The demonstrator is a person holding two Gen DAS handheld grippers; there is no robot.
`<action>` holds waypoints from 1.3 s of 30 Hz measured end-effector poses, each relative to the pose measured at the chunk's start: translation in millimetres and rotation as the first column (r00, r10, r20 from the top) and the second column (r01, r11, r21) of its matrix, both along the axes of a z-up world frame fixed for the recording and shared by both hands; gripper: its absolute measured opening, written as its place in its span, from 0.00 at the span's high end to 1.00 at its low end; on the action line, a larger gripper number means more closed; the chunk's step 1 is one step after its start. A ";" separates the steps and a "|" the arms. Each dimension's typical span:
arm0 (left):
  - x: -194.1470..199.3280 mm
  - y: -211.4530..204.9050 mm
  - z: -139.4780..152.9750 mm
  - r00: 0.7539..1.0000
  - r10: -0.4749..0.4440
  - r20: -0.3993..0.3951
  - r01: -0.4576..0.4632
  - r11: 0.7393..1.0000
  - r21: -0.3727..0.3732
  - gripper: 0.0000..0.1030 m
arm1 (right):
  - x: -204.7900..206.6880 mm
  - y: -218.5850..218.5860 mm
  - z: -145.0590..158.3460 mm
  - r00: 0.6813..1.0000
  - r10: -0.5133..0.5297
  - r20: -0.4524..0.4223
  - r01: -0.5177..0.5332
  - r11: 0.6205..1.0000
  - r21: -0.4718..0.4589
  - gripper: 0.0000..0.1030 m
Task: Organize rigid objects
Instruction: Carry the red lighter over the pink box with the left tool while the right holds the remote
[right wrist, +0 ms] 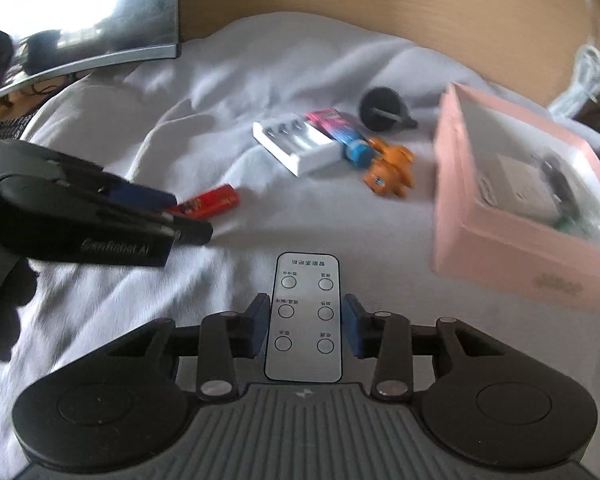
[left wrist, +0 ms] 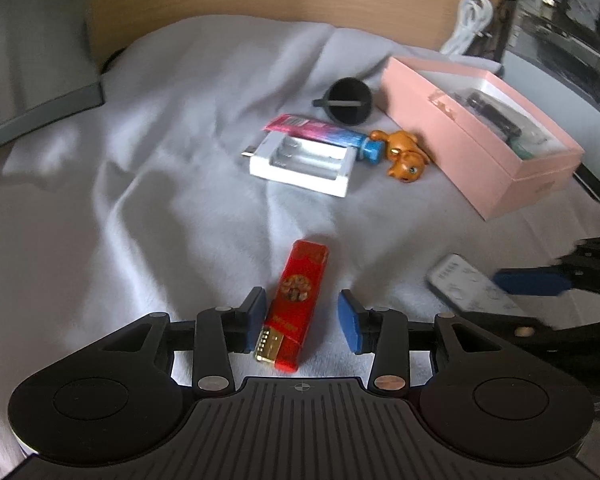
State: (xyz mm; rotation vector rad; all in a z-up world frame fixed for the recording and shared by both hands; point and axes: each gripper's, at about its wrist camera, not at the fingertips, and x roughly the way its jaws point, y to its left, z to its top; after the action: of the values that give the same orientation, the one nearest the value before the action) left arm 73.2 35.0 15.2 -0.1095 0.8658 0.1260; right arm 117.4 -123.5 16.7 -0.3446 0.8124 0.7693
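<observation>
The left wrist view shows our left gripper [left wrist: 302, 322] low over the grey cloth [left wrist: 140, 160], with a red lighter [left wrist: 298, 304] between its jaws. The left pad touches the lighter, the right pad stands apart from it, so the jaws are not yet gripping. In the right wrist view our right gripper [right wrist: 306, 326] has both pads against the sides of a white remote control [right wrist: 305, 316], closed on it. Further away lie a white battery charger [left wrist: 300, 162], a blue-capped tube [left wrist: 324, 134], an orange toy [left wrist: 402, 152] and a black funnel [left wrist: 346, 100], near the open pink box [left wrist: 460, 132].
</observation>
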 end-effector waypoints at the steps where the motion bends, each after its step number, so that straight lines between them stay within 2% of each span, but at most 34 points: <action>1: -0.3 -0.9 -0.5 1.000 -0.018 0.003 0.018 1.000 0.015 0.58 | -2.0 -6.2 1.7 1.000 -0.012 -0.005 0.012 1.000 0.004 0.62; 3: -3.5 -4.1 -2.2 0.999 -0.047 0.012 0.046 0.997 0.063 0.64 | -7.3 -19.6 5.5 0.999 -0.041 -0.012 0.041 0.999 0.011 0.63; 5: -8.1 -6.8 -1.5 0.997 -0.071 0.019 0.069 0.994 0.079 0.74 | -13.3 -33.3 9.4 0.997 -0.069 -0.015 0.070 0.997 0.018 0.63; 8: -14.5 -11.0 -0.4 0.994 -0.107 0.025 0.105 0.993 0.047 0.74 | -22.2 -53.4 15.3 0.993 -0.119 -0.012 0.120 0.993 0.024 0.63; 13: -32.1 -34.9 3.0 0.975 -0.221 0.020 0.220 0.975 0.020 0.74 | -36.4 -84.4 27.7 0.980 -0.200 -0.017 0.201 0.979 0.035 0.64; 14: -36.9 -41.4 5.2 0.970 -0.242 0.020 0.242 0.970 0.009 0.74 | -39.4 -90.0 30.2 0.977 -0.214 -0.014 0.214 0.976 0.038 0.80; 15: -40.7 -46.8 6.9 0.966 -0.258 0.023 0.258 0.966 -0.005 0.74 | -41.7 -94.7 32.1 0.975 -0.223 -0.019 0.224 0.974 0.036 0.86; 18: -42.9 -65.3 6.1 0.950 -0.313 -0.002 0.313 0.950 -0.007 0.74 | -46.3 -108.9 35.6 0.968 -0.250 -0.026 0.250 0.967 0.045 0.86; 22: -32.8 -76.8 1.1 0.946 -0.324 -0.032 0.325 0.946 0.015 0.74 | -43.9 -114.4 23.0 0.960 -0.279 -0.029 0.279 0.960 0.016 0.86; 23: -30.3 -77.7 1.5 0.947 -0.319 -0.036 0.320 0.947 0.014 0.74 | -43.5 -114.1 19.2 0.960 -0.278 -0.034 0.278 0.960 0.012 0.85; 25: -26.1 -79.3 1.3 0.950 -0.310 -0.045 0.311 0.950 0.014 0.74 | -44.8 -115.3 14.2 0.957 -0.283 -0.058 0.284 0.958 0.023 0.66; 26: -23.9 -79.9 1.2 0.950 -0.308 -0.049 0.309 0.951 0.016 0.74 | -44.6 -115.8 11.9 0.954 -0.289 -0.076 0.292 0.956 0.033 0.46; 27: -21.7 -81.2 1.6 0.950 -0.306 -0.055 0.307 0.951 0.017 0.74 | -44.9 -116.7 10.5 0.950 -0.299 -0.090 0.304 0.951 0.047 0.39; 32: -12.6 -81.3 1.5 0.956 -0.288 -0.053 0.288 0.957 -0.018 0.72 | -41.9 -106.2 -3.1 0.941 -0.297 -0.162 0.311 0.948 0.067 0.38; 34: -8.9 -79.0 0.9 0.957 -0.287 -0.042 0.285 0.958 -0.041 0.71 | -44.7 -94.9 -5.8 0.951 -0.289 -0.110 0.296 0.954 0.047 0.37; 35: -6.5 -78.2 0.7 0.958 -0.285 -0.039 0.283 0.958 -0.047 0.71 | -46.1 -87.8 -6.8 0.959 -0.274 -0.077 0.276 0.961 0.022 0.37; 37: -3.3 -77.1 0.4 0.959 -0.280 -0.035 0.278 0.959 -0.059 0.71 | -50.6 -76.0 -8.0 0.972 -0.235 -0.009 0.235 0.972 -0.018 0.45; 38: -3.2 -77.2 0.4 0.960 -0.279 -0.033 0.277 0.959 -0.057 0.71 | -51.9 -73.7 -6.6 0.977 -0.211 -0.007 0.211 0.977 -0.019 0.57; 39: -4.3 -78.3 0.2 0.960 -0.279 -0.033 0.278 0.960 -0.043 0.73 | -52.3 -72.0 -4.6 0.981 -0.192 -0.017 0.191 0.981 -0.019 0.62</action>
State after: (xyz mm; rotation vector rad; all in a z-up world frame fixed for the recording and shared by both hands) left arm 68.8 -43.3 15.4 -0.0199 0.9137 -0.1533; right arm 65.1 -195.5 12.1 -0.2698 0.8570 0.5867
